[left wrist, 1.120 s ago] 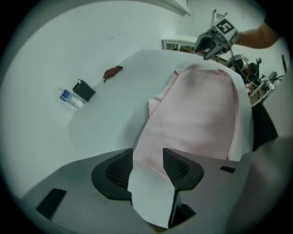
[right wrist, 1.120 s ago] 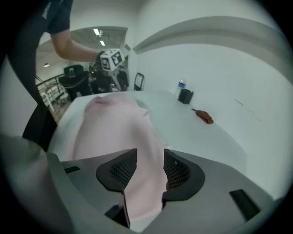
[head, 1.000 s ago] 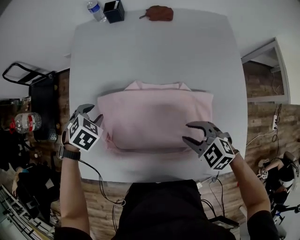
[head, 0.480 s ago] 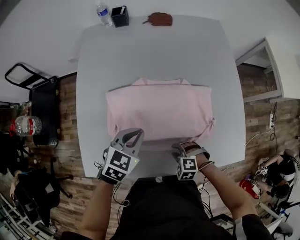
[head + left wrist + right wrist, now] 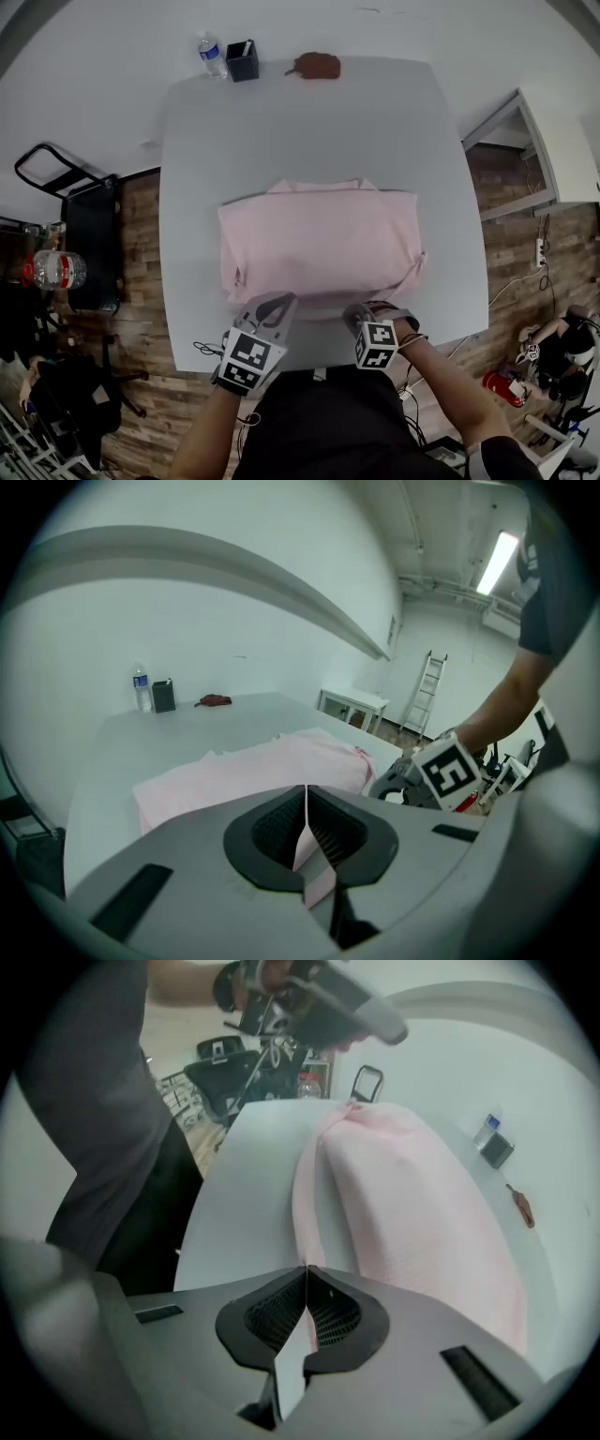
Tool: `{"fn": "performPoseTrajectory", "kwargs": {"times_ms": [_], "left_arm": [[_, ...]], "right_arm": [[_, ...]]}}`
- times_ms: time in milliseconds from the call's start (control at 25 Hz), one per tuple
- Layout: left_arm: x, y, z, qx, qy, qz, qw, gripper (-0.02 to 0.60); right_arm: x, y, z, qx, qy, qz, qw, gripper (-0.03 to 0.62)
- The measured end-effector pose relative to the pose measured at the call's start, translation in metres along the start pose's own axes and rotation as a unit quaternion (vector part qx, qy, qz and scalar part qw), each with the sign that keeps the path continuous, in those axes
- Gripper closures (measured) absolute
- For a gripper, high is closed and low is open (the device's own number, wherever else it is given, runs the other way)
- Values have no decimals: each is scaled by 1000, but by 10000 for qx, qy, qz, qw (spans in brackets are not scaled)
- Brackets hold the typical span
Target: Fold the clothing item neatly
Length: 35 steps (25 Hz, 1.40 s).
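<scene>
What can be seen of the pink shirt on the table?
The pink shirt is soft, thin cloth, folded into a flat rectangle, collar at the far edge. It lies in the middle of the grey table. The left hand-held gripper and the right hand-held gripper are shut on its near edge.

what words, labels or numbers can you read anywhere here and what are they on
No text here is readable.
Water bottle label: too small to read.
Red-labelled bottle beside the table: too blurred to read.
Marker cubes: black-and-white square patterns only, no letters or numbers.
Pink shirt: no print visible.
</scene>
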<state>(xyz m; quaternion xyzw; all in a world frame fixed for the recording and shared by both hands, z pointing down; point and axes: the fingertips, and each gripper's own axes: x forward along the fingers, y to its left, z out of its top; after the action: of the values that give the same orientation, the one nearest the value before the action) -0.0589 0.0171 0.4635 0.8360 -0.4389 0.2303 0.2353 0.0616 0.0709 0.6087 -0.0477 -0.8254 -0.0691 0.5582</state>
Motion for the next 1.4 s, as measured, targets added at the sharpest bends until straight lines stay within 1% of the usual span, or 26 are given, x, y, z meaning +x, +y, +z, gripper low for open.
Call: {"fn": "performPoseTrajectory", "kwargs": {"times_ms": [120,200,240,320,360,400,440,480,520,560,640,680,720,760,840,920,1120,1240,1400], "left_arm": [[-7,6,3,-105,-137,47,9998,569],[-11,12,9,-234,-313,78,9992,569],[-12,15,13,-367,-448,81,9983,569],[-12,23,22,-824,-785,22,9935,568],[-10,24,27,-1071,-904,-70,9901,568],[-7,23,30,-1242,-948,-212,9875,568],[-4,20,35,-1300,-947,-372,9863,568],[-2,16,40,-1261,-947,-491,9863,569],[0,13,47,-1166,-962,-530,9871,569],[2,11,53,-1068,-977,-505,9882,572],[6,9,65,-983,-957,-403,9897,572],[9,9,70,-976,-922,-357,9903,572],[11,9,75,-984,-886,-311,9907,572],[12,9,79,-1017,-860,-266,9907,572],[11,8,87,-1132,-874,-209,9895,574],[6,6,95,-1167,-958,-182,9884,575],[4,-1,105,-1119,-1037,-154,9882,575],[3,-2,108,-1115,-1086,-128,9877,575],[0,3,110,-1119,-1172,-21,9868,575]], "right_arm": [[-40,-40,37,418,-727,-295,9960,576],[-62,-82,51,884,-1158,-584,9876,576],[-67,-105,52,1140,-1266,-738,9826,576],[-68,-142,40,1488,-1156,-976,9772,569],[-70,-153,34,1572,-1054,-1072,9761,497],[-76,-159,31,1674,-1059,-1171,9732,470],[-86,-162,33,1847,-1211,-1264,9671,470],[-97,-163,39,2091,-1490,-1336,9572,470],[-109,-163,48,2381,-1845,-1382,9435,471],[-121,-163,58,2694,-2227,-1400,9264,476],[-141,-163,77,3287,-2894,-1366,8886,533],[-149,-164,84,3507,-3130,-1337,8725,548],[-156,-165,91,3661,-3304,-1310,8600,559],[-163,-165,98,3759,-3436,-1288,8509,563],[-176,-164,109,3853,-3618,-1274,8393,571],[-187,-162,117,3875,-3725,-1276,8335,579],[-200,-157,126,3832,-3774,-1268,8335,580],[-205,-160,128,3808,-3808,-1354,8316,580],[-207,-162,130,3764,-3795,-1419,8332,580]]}}
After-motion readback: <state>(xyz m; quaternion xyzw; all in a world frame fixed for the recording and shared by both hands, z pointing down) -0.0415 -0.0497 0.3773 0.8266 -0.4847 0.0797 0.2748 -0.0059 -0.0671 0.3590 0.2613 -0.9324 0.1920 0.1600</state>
